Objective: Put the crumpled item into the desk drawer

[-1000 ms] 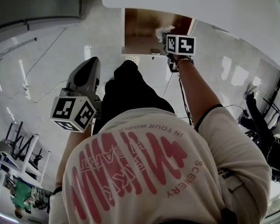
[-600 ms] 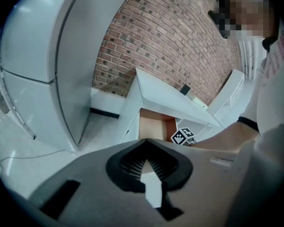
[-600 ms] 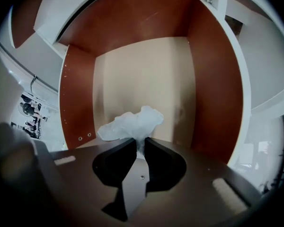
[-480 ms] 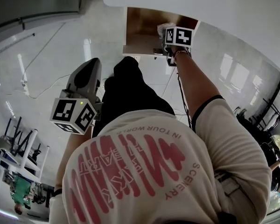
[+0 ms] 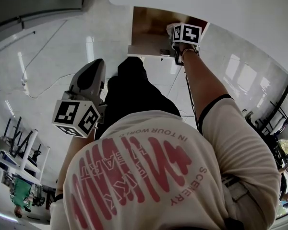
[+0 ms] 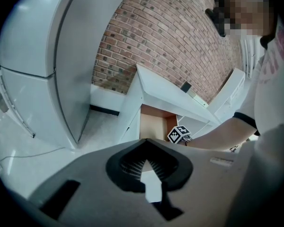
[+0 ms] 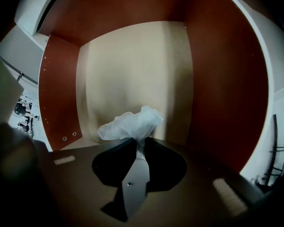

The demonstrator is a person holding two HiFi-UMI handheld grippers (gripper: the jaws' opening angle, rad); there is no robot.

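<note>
The desk drawer (image 5: pixel 146 25) stands pulled out under the white desk, with a tan floor (image 7: pixel 132 70) and red-brown walls. My right gripper (image 7: pixel 139 141) points down into it. It is shut on the thin tail of the crumpled item (image 7: pixel 130 124), a wad of whitish film hanging just above the drawer floor. Its jaws have just been opening slightly, with the item still pinched between them. In the head view its marker cube (image 5: pixel 187 33) covers most of the wad. My left gripper (image 5: pixel 93 66) hangs over the floor, away from the drawer, jaws together and empty.
The white desk top (image 5: pixel 206 4) runs above the drawer. The person's dark trouser leg (image 5: pixel 132 95) is just in front of the drawer's front edge. Glossy pale floor (image 5: pixel 48 66) with a thin cable lies to the left. A brick wall (image 6: pixel 165 46) rises behind the desk.
My right gripper has sunk further into the drawer with the crumpled item. The left gripper has barely moved.
</note>
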